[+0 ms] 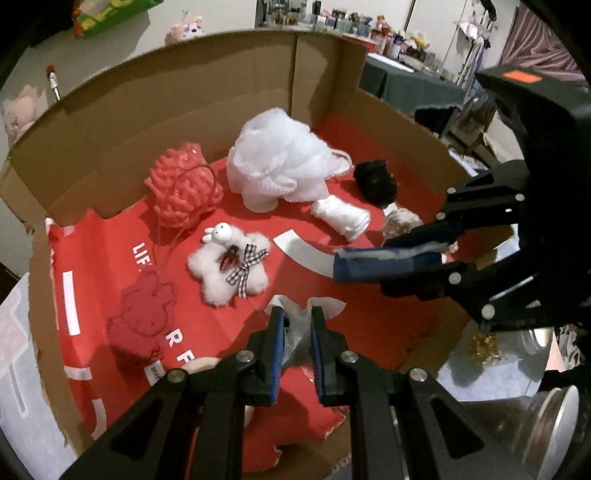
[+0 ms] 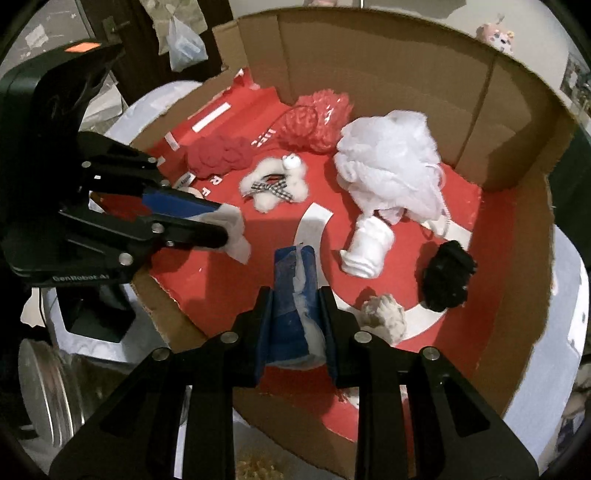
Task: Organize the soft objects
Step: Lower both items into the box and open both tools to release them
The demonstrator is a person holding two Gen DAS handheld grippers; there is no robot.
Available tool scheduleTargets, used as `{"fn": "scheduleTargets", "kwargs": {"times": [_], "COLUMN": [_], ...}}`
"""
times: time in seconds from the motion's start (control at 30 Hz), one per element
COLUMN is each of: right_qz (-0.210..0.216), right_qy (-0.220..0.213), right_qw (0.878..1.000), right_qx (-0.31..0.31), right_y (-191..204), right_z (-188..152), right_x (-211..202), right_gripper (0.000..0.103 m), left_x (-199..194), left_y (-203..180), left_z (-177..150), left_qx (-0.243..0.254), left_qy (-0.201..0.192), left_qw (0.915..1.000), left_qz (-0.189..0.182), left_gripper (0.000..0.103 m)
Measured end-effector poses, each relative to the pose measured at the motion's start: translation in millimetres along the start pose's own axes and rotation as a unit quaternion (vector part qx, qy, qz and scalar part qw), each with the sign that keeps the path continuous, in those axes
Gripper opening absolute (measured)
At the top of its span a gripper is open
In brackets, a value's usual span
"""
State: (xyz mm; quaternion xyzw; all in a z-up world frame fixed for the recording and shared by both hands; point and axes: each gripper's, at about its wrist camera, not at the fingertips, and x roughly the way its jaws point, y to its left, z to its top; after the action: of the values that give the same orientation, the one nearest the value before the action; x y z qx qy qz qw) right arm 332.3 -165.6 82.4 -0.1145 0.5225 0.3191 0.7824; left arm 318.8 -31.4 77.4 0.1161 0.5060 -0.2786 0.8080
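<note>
**Both claws clamped on one pale cloth above the red-lined box**

Thin white-grey cloth (image 2: 236,229), limp and crumpled, pinched at two ends. Left gripper (image 1: 297,321) closed tight on one end, fabric bunched between blue pads, a white corner (image 1: 328,306) poking out past the tips. Right gripper (image 2: 295,266) closed on the other end, white fabric squeezed between blue taped pads. Same right gripper seen from the left wrist view at right (image 1: 341,264), jaws together, pointing left over the box. Same left gripper seen from the right wrist view at left (image 2: 225,229), cloth spilling from the tips. Both tilted steeply down, hovering over the near edge of the box.

Below: shallow brown cardboard box (image 1: 184,85) with red printed liner (image 1: 288,206), white lettering partly readable. Inside, all loose, none touched by either claw:
- fluffy white flower-shaped plush with a small bunny head and checked black-white bow (image 1: 231,266), near centre
- flat dark red bear-shaped cloth (image 1: 142,314), left of plush
- coral-pink knobbly mesh scrubber with red loop cord (image 1: 183,184), near back wall
- big white mesh bath pouf (image 1: 280,158), right of scrubber, just beside it
- rolled white cloth (image 1: 341,216), in front of pouf
- fuzzy black ball (image 1: 376,181), right of pouf
- beige fuzzy ball (image 2: 384,317), near right gripper's tips

Box resting on a pale surface (image 2: 569,280). Pink plush toy (image 1: 184,29) behind the box, against the wall. Cluttered shelves further back, blurred.
</note>
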Motion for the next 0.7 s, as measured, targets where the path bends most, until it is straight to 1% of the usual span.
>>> {"fn": "scheduleTargets", "kwargs": {"times": [0.2, 0.4, 0.7], "right_qz": [-0.010, -0.014, -0.021], "right_qy": [0.024, 0.030, 0.042], "right_qw": [1.000, 0.999, 0.999], "right_qx": [-0.002, -0.006, -0.012], "right_y": [0, 1, 2], "right_z": [5, 8, 6], "right_x": [13, 15, 20], "right_gripper": [0.024, 0.024, 0.025], "left_x": [10, 14, 19], "left_y": [0, -2, -6], "left_z": [3, 4, 6], "left_qx": [0.001, 0.008, 0.011], "left_qy": [0.017, 0.025, 0.030], "left_qw": [0.9998, 0.9996, 0.9993], "left_qz": [0.008, 0.012, 0.016], "left_gripper": [0.014, 0.015, 0.015]}}
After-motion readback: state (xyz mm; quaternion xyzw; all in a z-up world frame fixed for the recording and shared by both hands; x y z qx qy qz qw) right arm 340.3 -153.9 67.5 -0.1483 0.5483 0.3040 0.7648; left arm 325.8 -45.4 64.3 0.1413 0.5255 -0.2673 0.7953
